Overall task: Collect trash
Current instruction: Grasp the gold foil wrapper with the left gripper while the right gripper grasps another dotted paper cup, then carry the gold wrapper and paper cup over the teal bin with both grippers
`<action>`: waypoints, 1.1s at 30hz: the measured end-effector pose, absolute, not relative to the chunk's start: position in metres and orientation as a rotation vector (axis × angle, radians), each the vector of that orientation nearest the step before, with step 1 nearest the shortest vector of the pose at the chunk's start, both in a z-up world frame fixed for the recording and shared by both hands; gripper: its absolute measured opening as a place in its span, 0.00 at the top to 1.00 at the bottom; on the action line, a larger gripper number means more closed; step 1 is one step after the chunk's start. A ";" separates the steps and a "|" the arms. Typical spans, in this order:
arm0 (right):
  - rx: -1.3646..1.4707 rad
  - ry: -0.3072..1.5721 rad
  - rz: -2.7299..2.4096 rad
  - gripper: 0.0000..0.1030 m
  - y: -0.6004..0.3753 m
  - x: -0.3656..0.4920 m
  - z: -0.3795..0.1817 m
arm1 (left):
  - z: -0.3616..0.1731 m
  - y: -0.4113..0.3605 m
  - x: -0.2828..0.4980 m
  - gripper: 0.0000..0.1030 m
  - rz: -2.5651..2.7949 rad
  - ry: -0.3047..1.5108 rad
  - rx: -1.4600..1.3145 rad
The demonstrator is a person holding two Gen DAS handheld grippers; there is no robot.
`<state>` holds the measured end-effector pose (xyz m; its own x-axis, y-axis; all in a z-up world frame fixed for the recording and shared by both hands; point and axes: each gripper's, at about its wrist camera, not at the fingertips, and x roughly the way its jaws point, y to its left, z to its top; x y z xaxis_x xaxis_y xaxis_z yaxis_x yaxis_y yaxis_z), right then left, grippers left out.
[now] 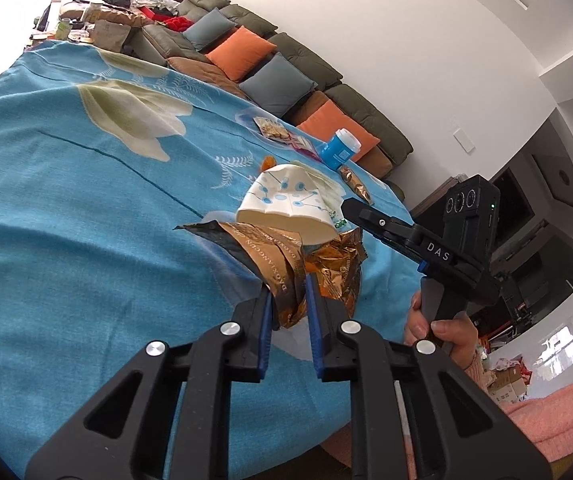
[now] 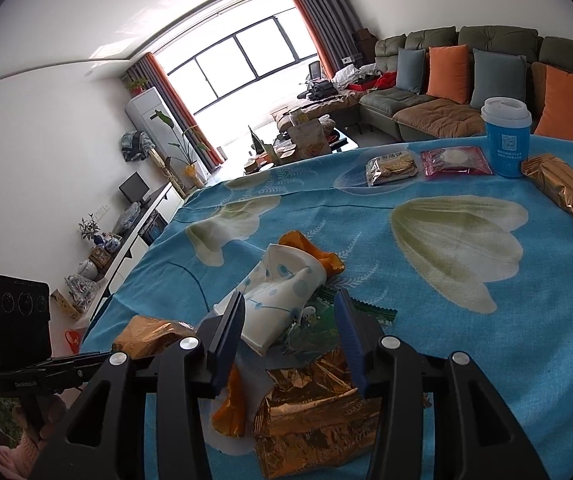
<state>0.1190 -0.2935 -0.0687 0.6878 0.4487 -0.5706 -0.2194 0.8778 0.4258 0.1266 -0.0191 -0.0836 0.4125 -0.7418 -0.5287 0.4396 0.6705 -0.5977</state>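
Note:
My left gripper [image 1: 289,300] is shut on a torn bronze snack wrapper [image 1: 282,268] and holds it just above the blue flowered tablecloth [image 1: 86,216]. Beyond it lies a crushed white paper cup [image 1: 286,208] beside crumpled gold foil [image 1: 334,268]. My right gripper [image 2: 292,320] is open, its jaws either side of the crushed cup [image 2: 278,300], over a gold foil bag [image 2: 314,412] and a green wrapper [image 2: 370,314]. It also shows in the left wrist view [image 1: 350,208], at the cup's right. An orange wrapper [image 2: 318,256] lies behind the cup.
At the table's far edge stand a blue lidded cup [image 2: 506,136], a biscuit pack [image 2: 390,168], a pink snack pack [image 2: 456,162] and a sealed bronze packet [image 2: 562,188]. A sofa with orange and grey cushions [image 2: 446,72] runs behind the table.

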 end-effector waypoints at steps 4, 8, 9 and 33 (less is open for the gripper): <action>0.349 0.758 0.413 0.52 -0.286 0.135 -0.073 | -0.077 0.003 0.120 0.84 -0.724 0.828 -0.401; 0.364 0.802 0.430 0.51 -0.281 0.151 -0.080 | -0.074 0.025 0.116 0.84 -0.682 0.805 -0.417; 0.369 0.813 0.434 0.51 -0.280 0.154 -0.082 | -0.073 0.030 0.115 0.84 -0.672 0.801 -0.422; 0.249 0.687 0.482 0.81 -0.242 0.134 -0.041 | -0.071 0.082 0.095 0.84 -0.537 0.755 -0.423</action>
